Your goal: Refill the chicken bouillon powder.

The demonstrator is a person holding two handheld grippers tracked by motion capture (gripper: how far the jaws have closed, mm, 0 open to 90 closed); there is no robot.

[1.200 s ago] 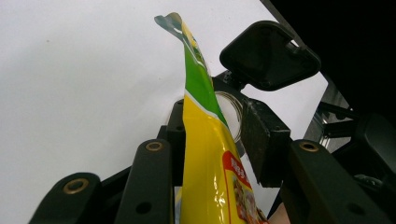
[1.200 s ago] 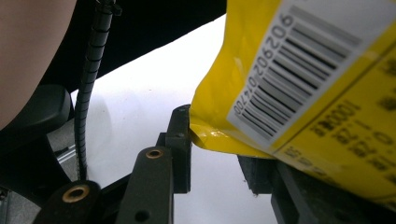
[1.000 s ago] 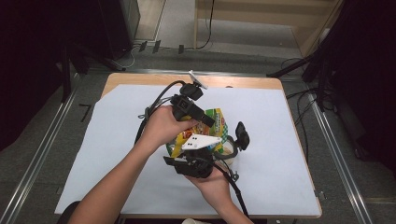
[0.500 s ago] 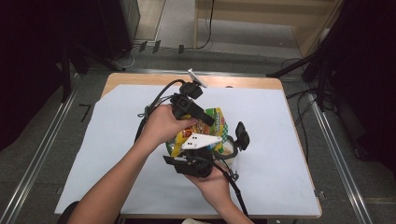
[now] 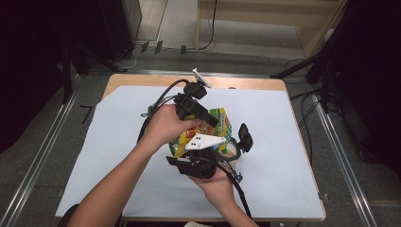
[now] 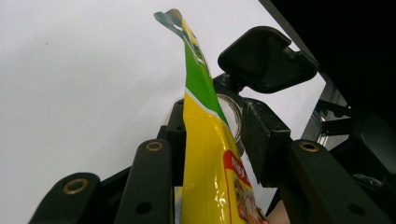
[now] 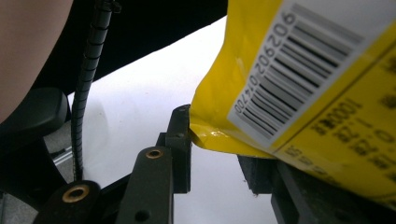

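A yellow and green snack bag (image 5: 219, 121) hangs above the middle of the table between both grippers. My left gripper (image 5: 212, 124) comes in from the far side and is shut on the bag (image 6: 205, 154), whose sealed top edge rises past the jaws. My right gripper (image 5: 213, 147), with its grey plate on top, comes in from the near side. It is shut on a lower corner of the bag (image 7: 303, 93), beside the barcode. A pale round bowl (image 5: 232, 154) sits under the bag, mostly hidden.
A white sheet (image 5: 293, 142) covers the wooden table (image 5: 246, 83). A black rounded part (image 5: 245, 137) sticks up to the right of the bag. Cables trail from both grippers. Dark equipment and metal floor rails surround the table.
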